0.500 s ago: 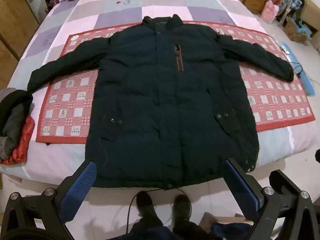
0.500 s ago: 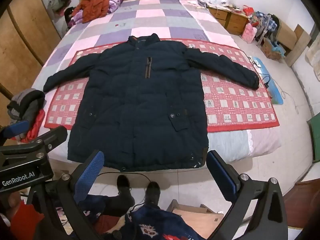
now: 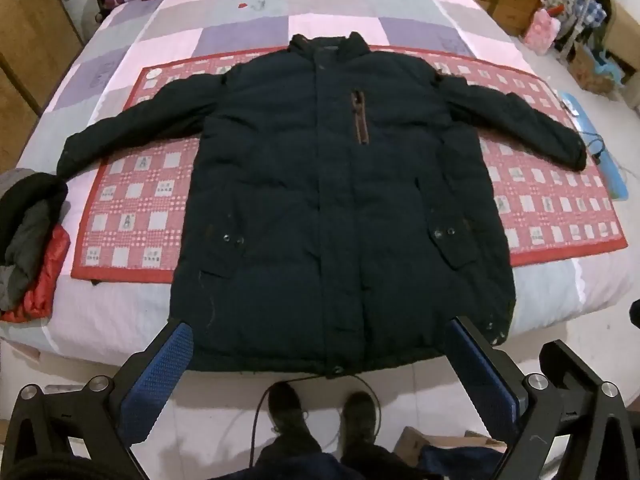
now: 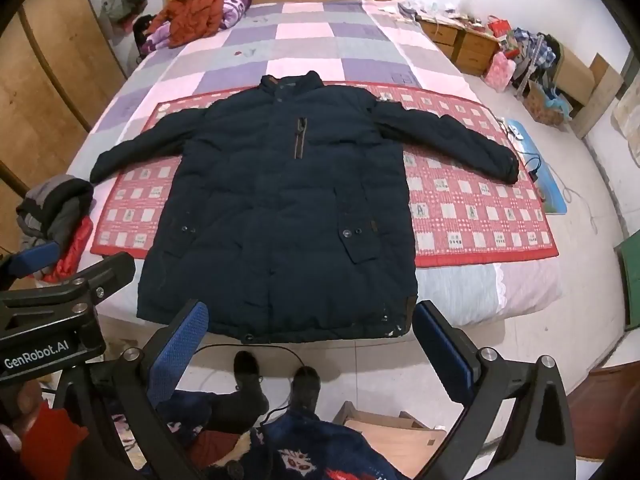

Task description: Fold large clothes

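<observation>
Coat point(image 3: 340, 200) lies flat, unfolded, on bed point(image 3: 240, 40).

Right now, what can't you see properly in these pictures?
- Back of the coat: both views, it lies front-up on the bed.
- Clothes pile: left wrist view, cut off by the frame edge.
- Left gripper and right gripper: handles below the frame.
</observation>
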The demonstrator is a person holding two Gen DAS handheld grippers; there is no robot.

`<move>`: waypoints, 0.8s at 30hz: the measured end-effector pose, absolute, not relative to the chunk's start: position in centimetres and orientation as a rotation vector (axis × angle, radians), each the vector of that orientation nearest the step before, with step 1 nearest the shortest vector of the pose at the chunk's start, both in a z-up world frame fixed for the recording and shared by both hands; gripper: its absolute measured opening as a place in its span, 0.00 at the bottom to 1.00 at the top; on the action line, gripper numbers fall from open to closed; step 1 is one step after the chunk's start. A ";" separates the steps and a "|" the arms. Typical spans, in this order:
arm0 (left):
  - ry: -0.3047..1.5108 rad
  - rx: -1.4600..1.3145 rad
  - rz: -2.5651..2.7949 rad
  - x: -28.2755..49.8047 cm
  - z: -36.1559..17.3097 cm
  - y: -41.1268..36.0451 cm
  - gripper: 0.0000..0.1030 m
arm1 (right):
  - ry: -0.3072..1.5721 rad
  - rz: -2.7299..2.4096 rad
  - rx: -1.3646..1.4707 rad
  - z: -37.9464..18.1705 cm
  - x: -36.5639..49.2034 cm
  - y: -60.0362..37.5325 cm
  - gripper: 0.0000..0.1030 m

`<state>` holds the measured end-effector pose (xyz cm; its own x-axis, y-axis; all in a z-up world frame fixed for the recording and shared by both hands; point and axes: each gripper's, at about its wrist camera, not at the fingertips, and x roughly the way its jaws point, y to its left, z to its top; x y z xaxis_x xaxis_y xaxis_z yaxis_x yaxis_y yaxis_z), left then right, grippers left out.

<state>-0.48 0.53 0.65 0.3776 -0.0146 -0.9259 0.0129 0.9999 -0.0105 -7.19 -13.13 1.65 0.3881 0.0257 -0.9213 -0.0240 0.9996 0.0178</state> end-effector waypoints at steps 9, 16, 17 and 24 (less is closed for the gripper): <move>1.177 -0.014 -0.016 -0.7 0.7 0.8 1.00 | 1.168 0.034 0.003 1.9 -7.4 -13.1 1.00; 1.179 -0.014 -0.016 -0.7 0.7 0.9 1.00 | 1.167 0.034 0.003 1.9 -7.0 -13.2 1.00; 1.178 -0.014 -0.016 -0.7 0.7 0.9 1.00 | 1.166 0.035 0.003 1.9 -7.1 -13.3 1.00; 1.176 -0.013 -0.017 -0.8 0.7 1.0 1.00 | 1.164 0.038 0.004 1.8 -7.0 -13.5 1.00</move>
